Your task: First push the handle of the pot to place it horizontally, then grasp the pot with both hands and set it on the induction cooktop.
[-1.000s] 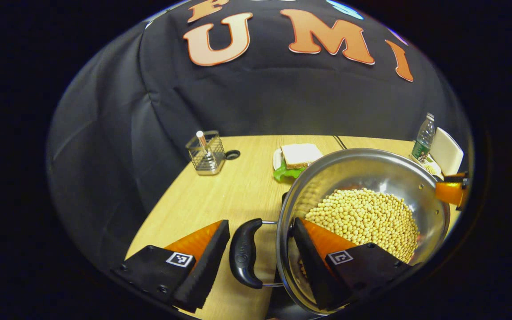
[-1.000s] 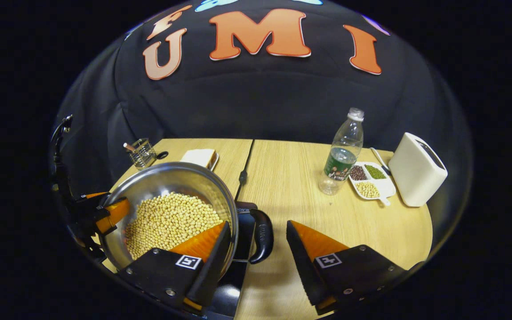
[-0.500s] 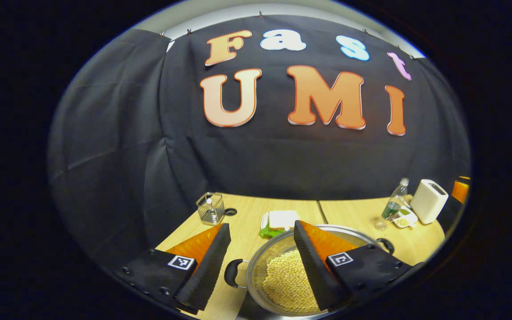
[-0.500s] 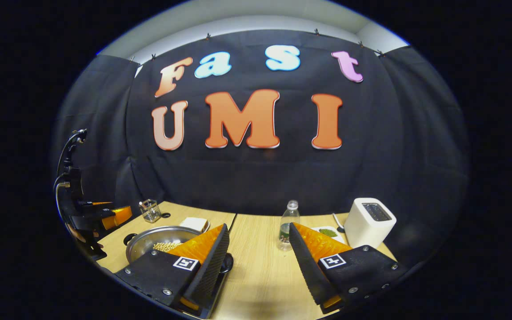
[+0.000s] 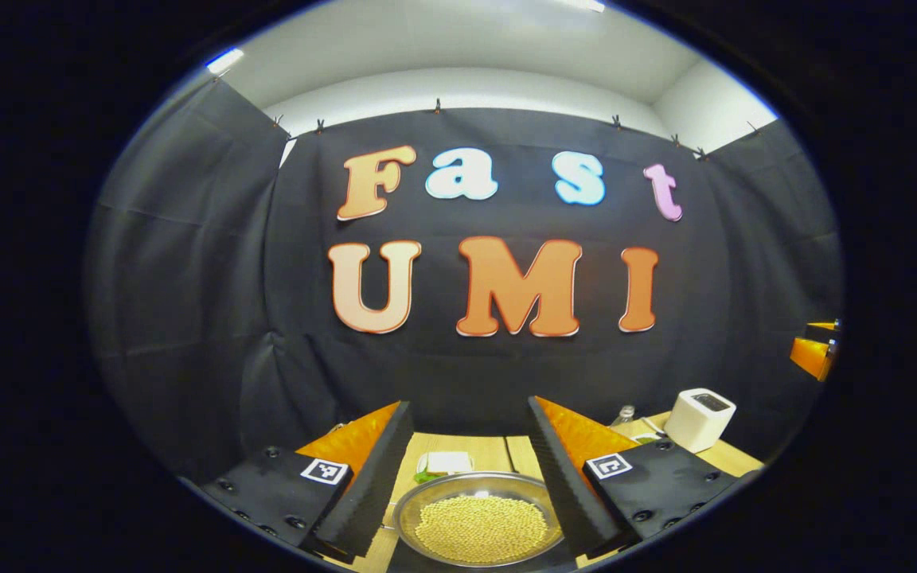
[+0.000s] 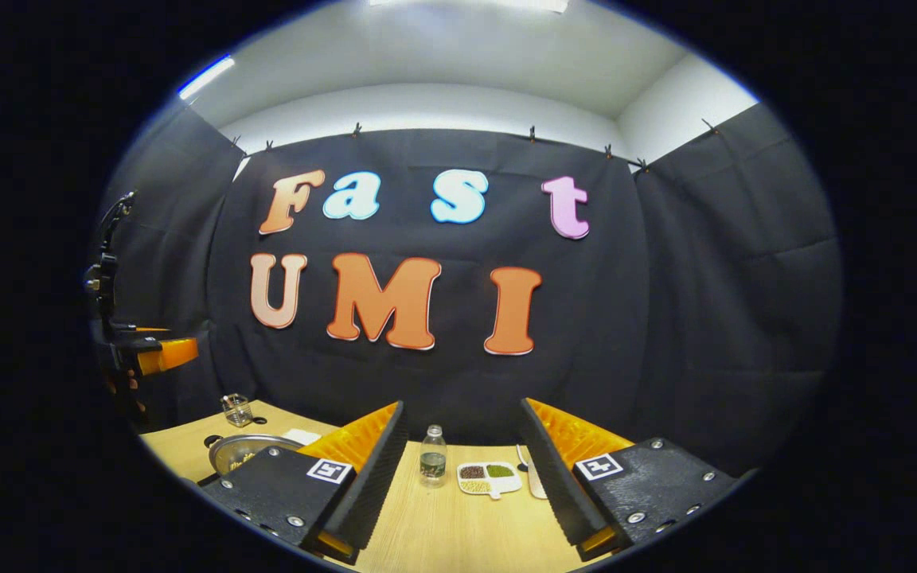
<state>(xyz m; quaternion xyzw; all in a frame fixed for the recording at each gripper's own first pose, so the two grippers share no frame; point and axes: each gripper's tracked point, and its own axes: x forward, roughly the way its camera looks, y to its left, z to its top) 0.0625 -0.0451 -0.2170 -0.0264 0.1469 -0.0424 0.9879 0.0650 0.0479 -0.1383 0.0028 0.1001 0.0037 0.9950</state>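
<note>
While both grippers hang high above the worktop (image 6: 458, 533), each with its jaws spread and holding nothing, one pot (image 5: 478, 525) of pale beans sits below the left gripper (image 5: 470, 477), on a dark slab that may be the cooktop. From the right gripper (image 6: 462, 477), the pot (image 6: 239, 452) lies far left. One bottle (image 6: 431, 457), one three-part bean tray (image 6: 489, 477), one wire holder (image 6: 236, 410), one white toaster (image 5: 699, 419) and one sandwich (image 5: 444, 463) stand about.

Staged recording booth, black cloth walls (image 6: 713, 302), wooden table (image 6: 458, 533), white ceiling (image 6: 427, 56)
</note>
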